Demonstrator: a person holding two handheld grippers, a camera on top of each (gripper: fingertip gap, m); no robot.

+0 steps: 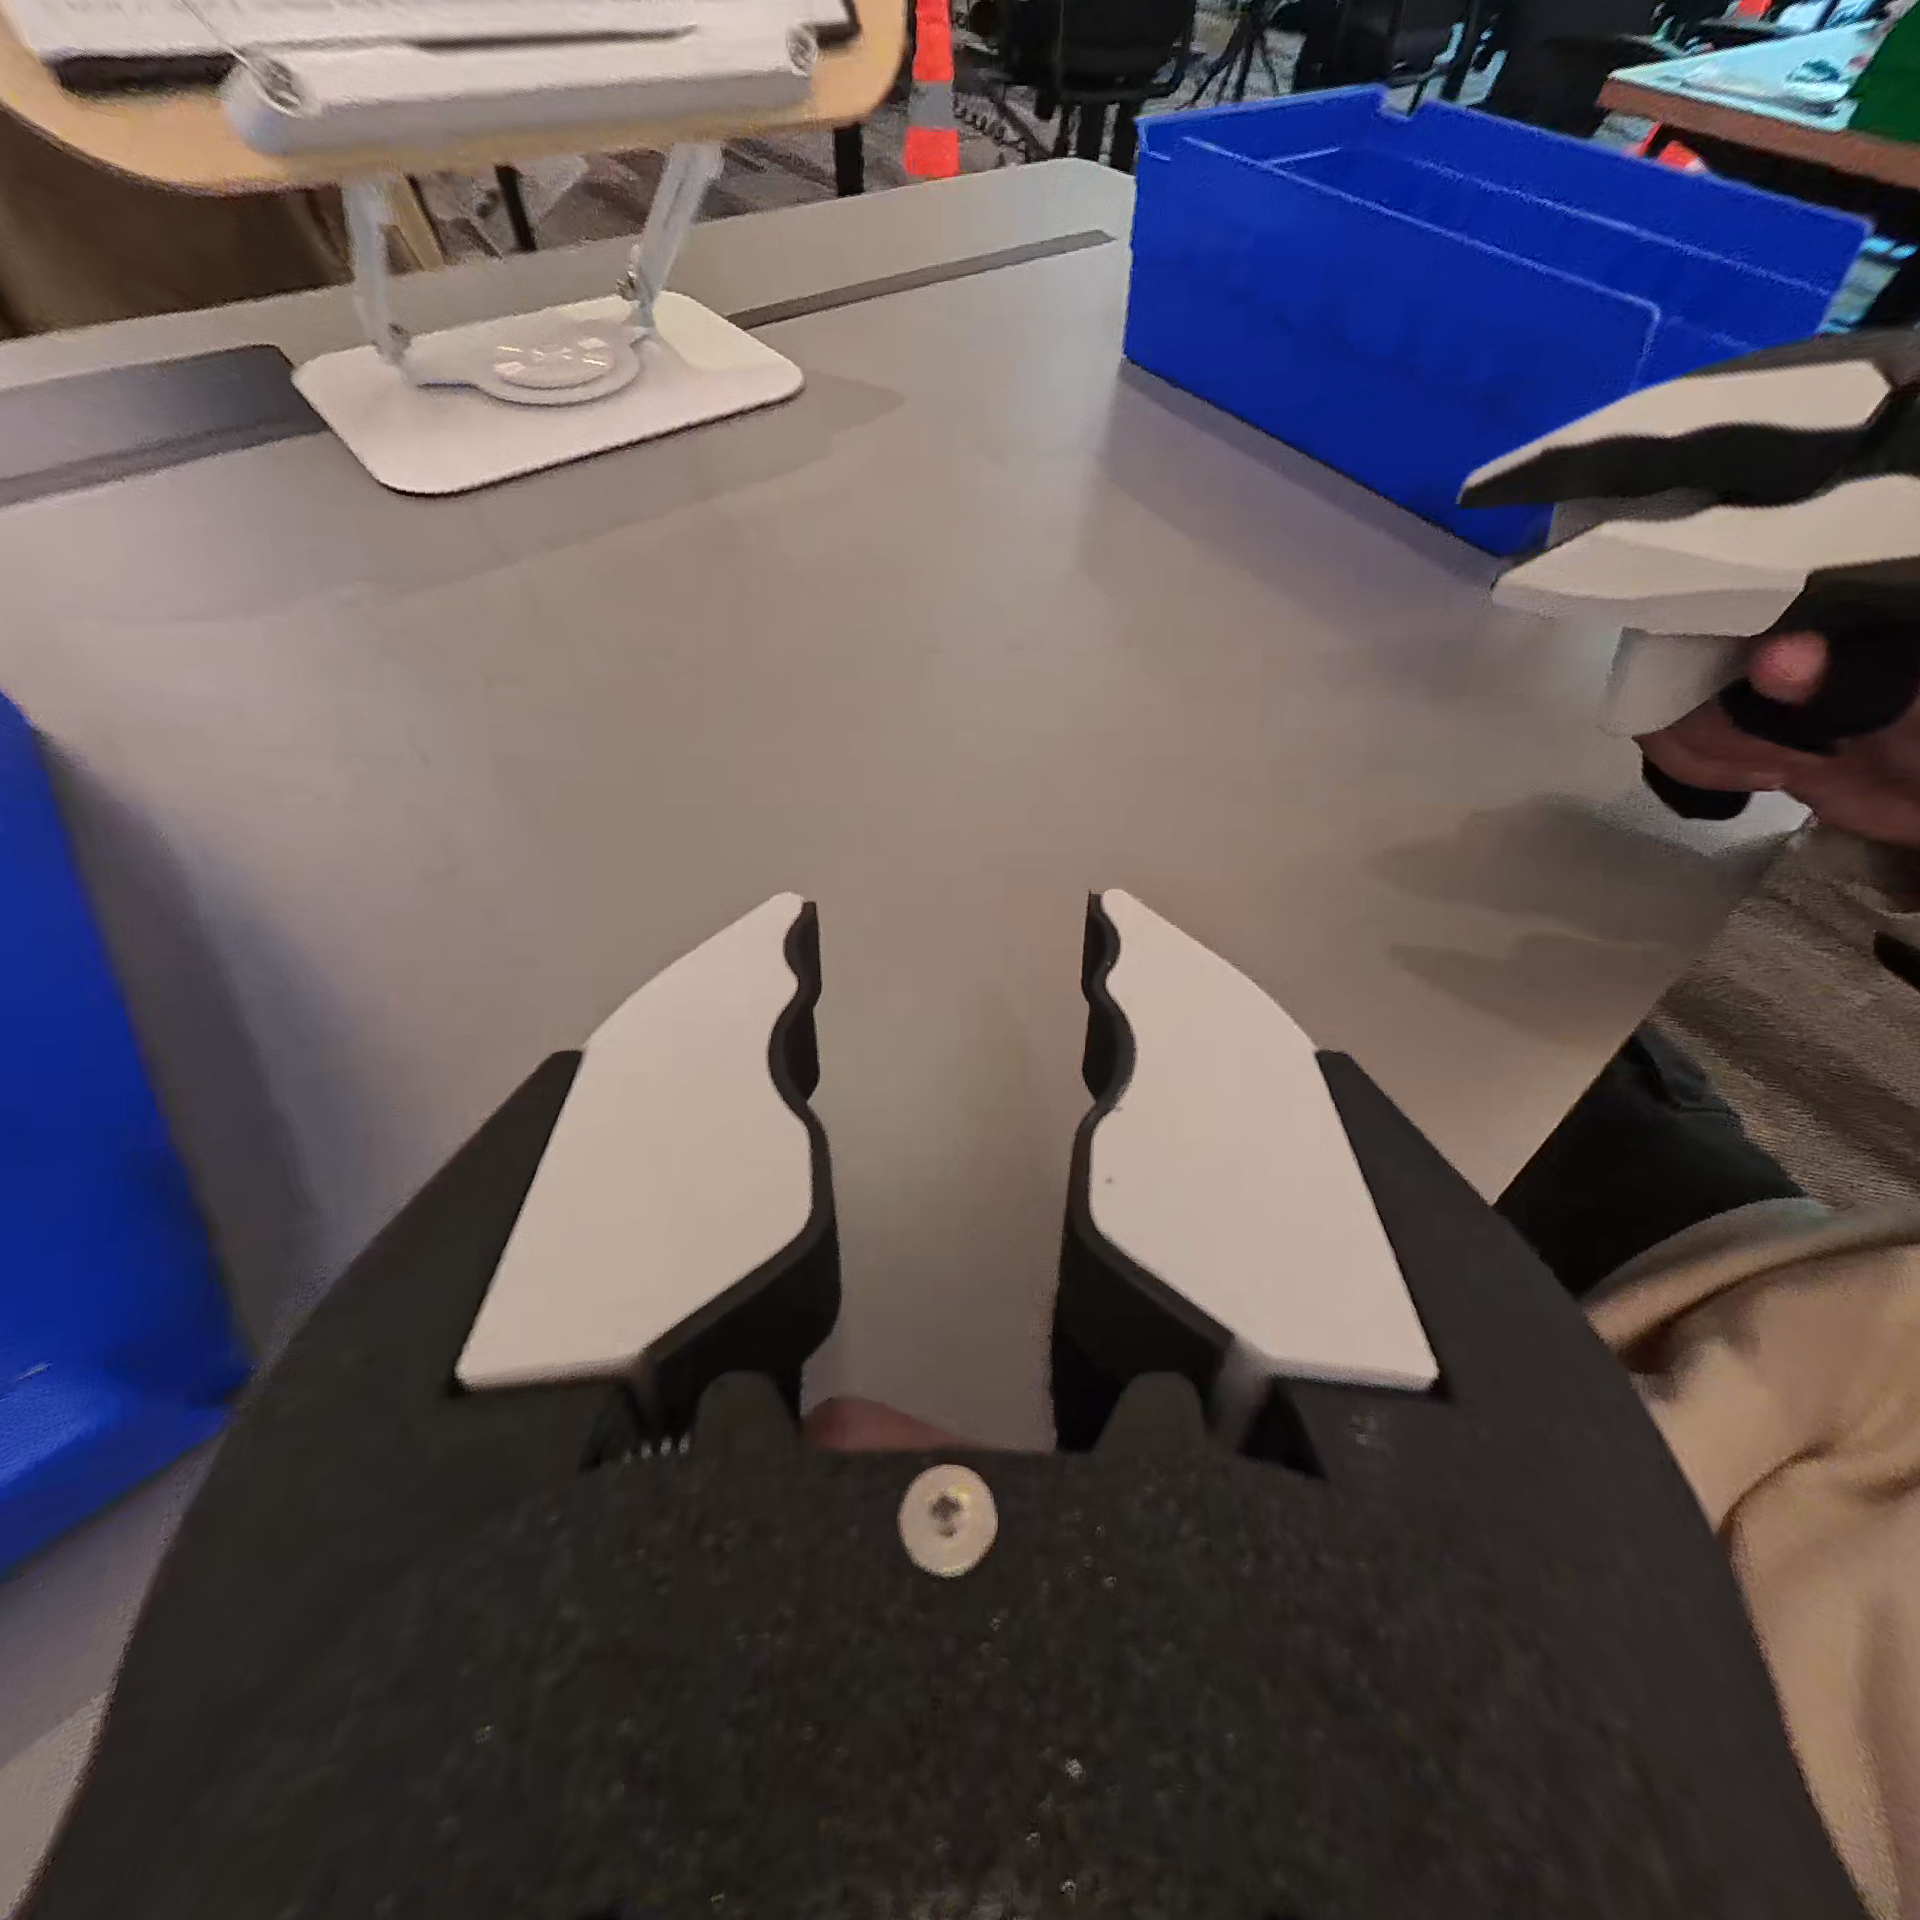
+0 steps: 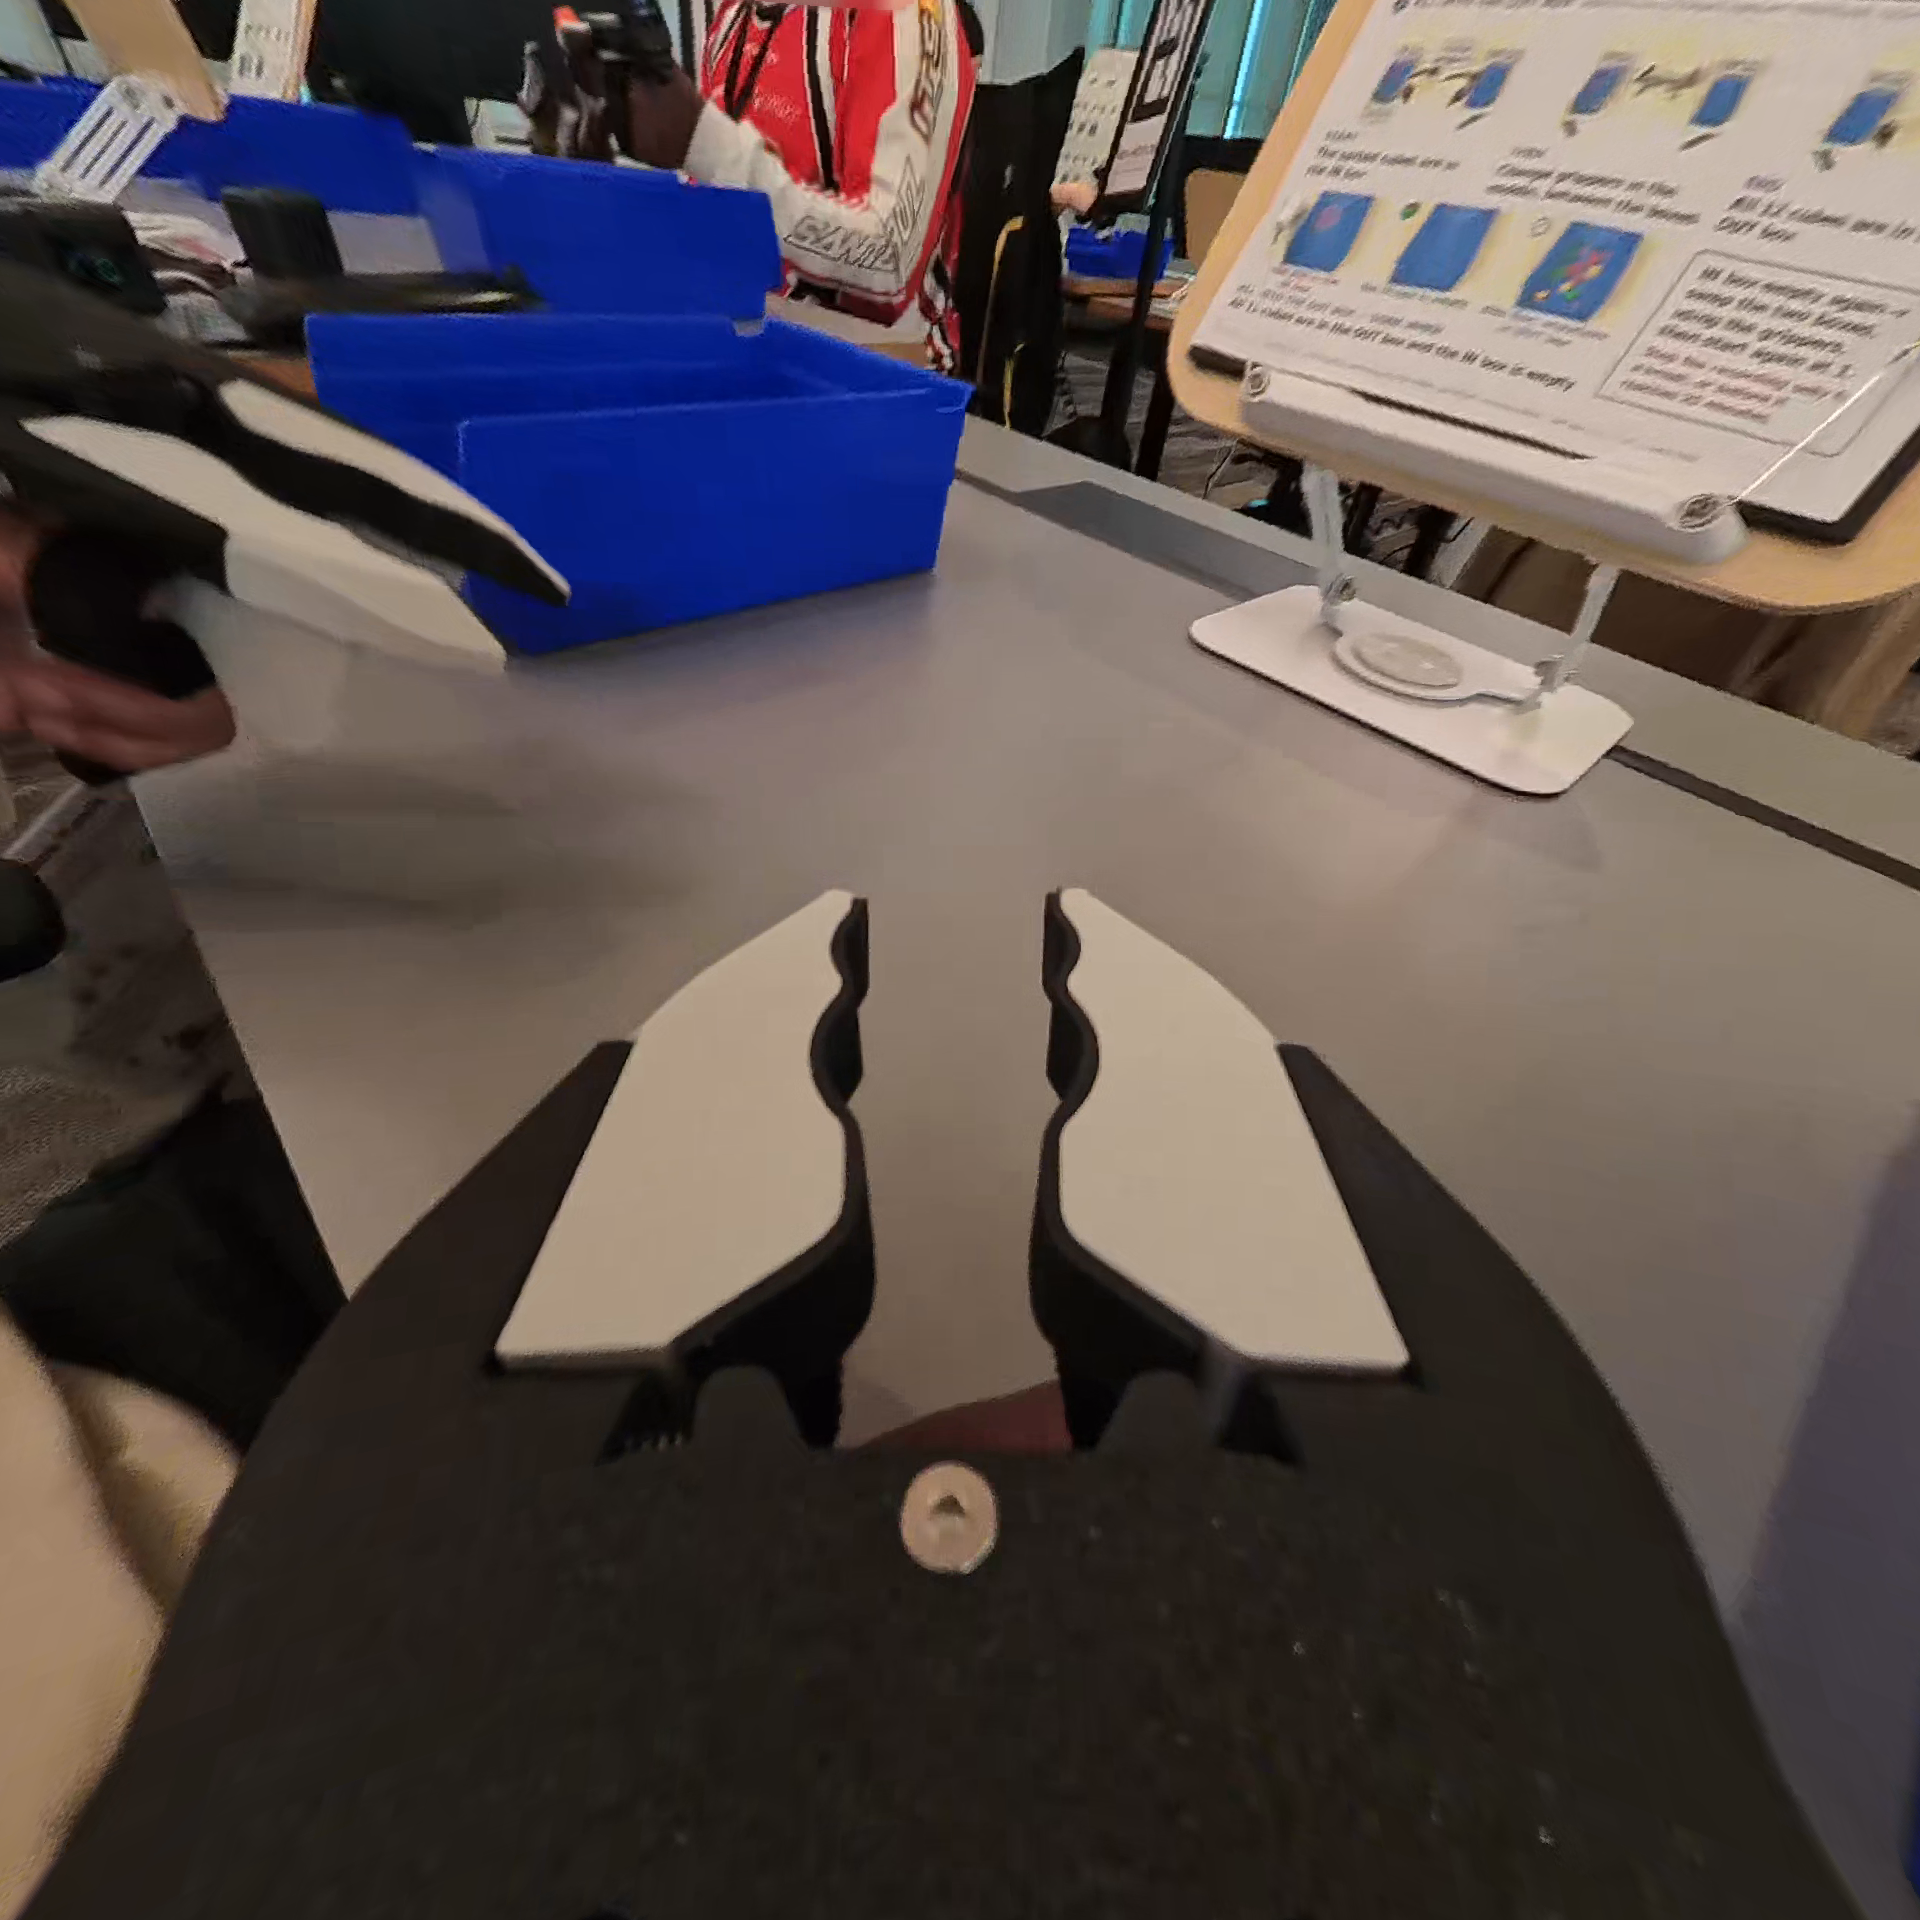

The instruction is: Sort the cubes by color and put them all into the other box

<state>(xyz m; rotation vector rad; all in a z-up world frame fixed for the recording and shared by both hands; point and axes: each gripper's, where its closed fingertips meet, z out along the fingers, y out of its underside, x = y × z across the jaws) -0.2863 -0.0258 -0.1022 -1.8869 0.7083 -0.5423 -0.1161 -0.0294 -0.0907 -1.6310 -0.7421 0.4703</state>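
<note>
No cubes show in either view. My left gripper (image 1: 951, 904) is open and empty, held low over the grey table (image 1: 935, 675). My right gripper (image 2: 956, 899) is open and empty too, with a narrower gap, over the same table (image 2: 935, 748). One blue box (image 1: 1382, 343) stands at the table's far right, just behind my right gripper (image 1: 1486, 540). A second blue box (image 1: 83, 1143) is at the left edge; in the right wrist view it (image 2: 707, 520) sits behind my left gripper (image 2: 530, 623). What shows of the box insides holds a divider and no cubes.
An instruction board on a white stand (image 1: 551, 395) sits at the table's far edge, also in the right wrist view (image 2: 1423, 675). A person in a red and white jacket (image 2: 862, 156) and more blue bins (image 2: 582, 218) are behind. The table's near edge (image 1: 1662, 1039) drops to carpet.
</note>
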